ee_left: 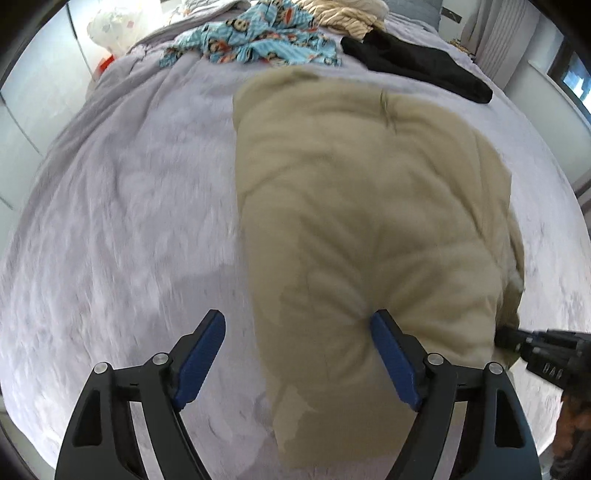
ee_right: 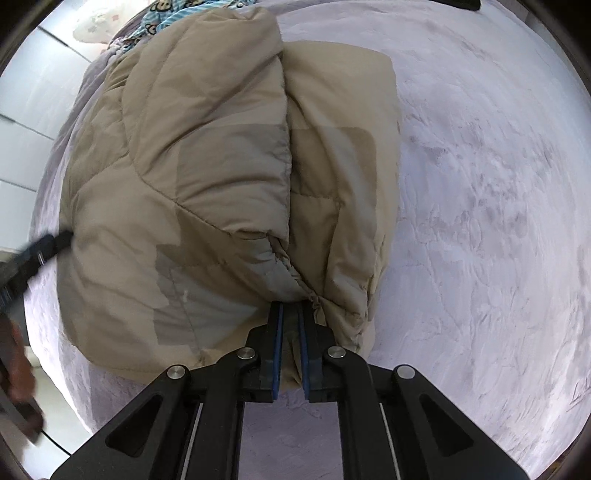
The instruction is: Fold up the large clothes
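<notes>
A: Where does the bulky khaki quilted jacket (ee_left: 369,206) lie?

B: On the pale lilac plush bed cover (ee_left: 122,206), doubled over itself into a thick bundle. In the right wrist view a top layer overlaps a lower one, with a seam line running between them.

A: And the fingers?

B: The right gripper (ee_right: 291,332) has its fingers pinched tight on a gathered edge of the jacket, at the near end of the bundle. The left gripper (ee_left: 297,354) has its fingers spread wide. One blue pad (ee_left: 391,358) presses into the jacket's near side, the other hangs over bare bed cover, so nothing is held there.

A: What might spoil the fold?

B: My guess: one held corner alone. If the right gripper pulls or lifts, the puffy layers may slide apart and the bundle could roll open, since the padding looks springy. The slick shell may also slip out of that narrow pinch. The left gripper, closing where it is, would likely catch only a shallow bulge, or snag the bed cover along with it.

A: Anything nearby to mind?

B: A blue patterned garment (ee_left: 255,44), a black garment (ee_left: 417,66) and a cream knitted piece (ee_left: 343,13) lie at the far end of the bed, well apart from the jacket. The left wrist view is blurred, so finer detail is unclear.
</notes>
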Motion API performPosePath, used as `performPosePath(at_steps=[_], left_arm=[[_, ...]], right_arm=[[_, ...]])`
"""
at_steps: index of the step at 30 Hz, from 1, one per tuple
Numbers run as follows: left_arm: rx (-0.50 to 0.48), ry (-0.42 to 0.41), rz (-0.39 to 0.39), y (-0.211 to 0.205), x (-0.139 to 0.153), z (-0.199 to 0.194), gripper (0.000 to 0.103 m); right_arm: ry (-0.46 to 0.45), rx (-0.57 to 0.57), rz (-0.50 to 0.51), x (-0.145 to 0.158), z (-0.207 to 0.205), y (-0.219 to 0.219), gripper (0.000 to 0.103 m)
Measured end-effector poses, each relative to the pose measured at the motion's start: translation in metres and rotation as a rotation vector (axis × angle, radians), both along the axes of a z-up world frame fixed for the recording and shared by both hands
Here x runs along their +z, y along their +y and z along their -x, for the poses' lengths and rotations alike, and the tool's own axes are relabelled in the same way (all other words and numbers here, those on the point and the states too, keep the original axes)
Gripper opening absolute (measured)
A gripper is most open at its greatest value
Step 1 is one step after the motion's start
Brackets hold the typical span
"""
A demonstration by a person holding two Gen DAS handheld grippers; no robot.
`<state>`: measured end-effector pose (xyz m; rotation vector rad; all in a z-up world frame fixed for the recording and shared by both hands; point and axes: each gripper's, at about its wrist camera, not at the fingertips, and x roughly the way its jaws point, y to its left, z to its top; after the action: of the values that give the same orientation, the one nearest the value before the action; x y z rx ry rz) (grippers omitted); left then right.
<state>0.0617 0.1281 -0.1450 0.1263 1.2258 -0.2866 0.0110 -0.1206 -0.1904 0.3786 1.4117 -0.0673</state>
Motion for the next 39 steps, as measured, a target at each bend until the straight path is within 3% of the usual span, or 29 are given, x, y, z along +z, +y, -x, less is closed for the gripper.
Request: performPosePath(at_steps=[6,10,17,19,25,27,28,29,33,36,38,39], left_arm=[[0.007,0.025,0.016,0.007,0.010,0.008,0.082],[0.003,0.027,0.033,0.012,0.025,0.017,0.082],[0.037,-0.035,0.037,0.019,0.065,0.037,0.083],[0.051,-0.043,0.024,0.021,0.073,0.042,0.102],[0.113,-0.102,-0.016,0.024,0.102,0.062,0.103],[0.129,-0.124,-0.018,0.026,0.115,0.070,0.103],[0.139,-0.137,-0.024,0.026,0.120,0.074,0.103],[0.146,-0.154,-0.020,0.027,0.126,0.078,0.103],[0.164,-0.197,-0.010,0.027,0.143,0.089,0.103],[0.171,-0.220,0.002,0.027,0.154,0.099,0.103],[0.171,-0.233,-0.001,0.026,0.159,0.103,0.103],[0.171,-0.239,-0.002,0.026,0.161,0.106,0.103]], right_arm=[[0.010,-0.021,0.013,0.016,0.007,0.009,0.010],[-0.013,-0.057,-0.006,0.042,0.019,0.013,0.011],[-0.046,-0.068,-0.006,0.067,0.032,0.021,0.011],[-0.052,-0.067,-0.015,0.074,0.033,0.021,0.011],[-0.139,-0.054,0.007,0.111,0.036,0.024,0.013],[-0.172,-0.052,0.034,0.124,0.039,0.026,0.035],[-0.197,-0.053,0.056,0.133,0.041,0.027,0.061],[-0.217,-0.051,0.068,0.139,0.043,0.029,0.076],[-0.301,-0.031,0.152,0.167,0.051,0.035,0.082],[-0.338,-0.038,0.178,0.181,0.056,0.035,0.090],[-0.369,-0.038,0.213,0.190,0.060,0.036,0.103],[-0.384,-0.037,0.221,0.193,0.062,0.038,0.103]])
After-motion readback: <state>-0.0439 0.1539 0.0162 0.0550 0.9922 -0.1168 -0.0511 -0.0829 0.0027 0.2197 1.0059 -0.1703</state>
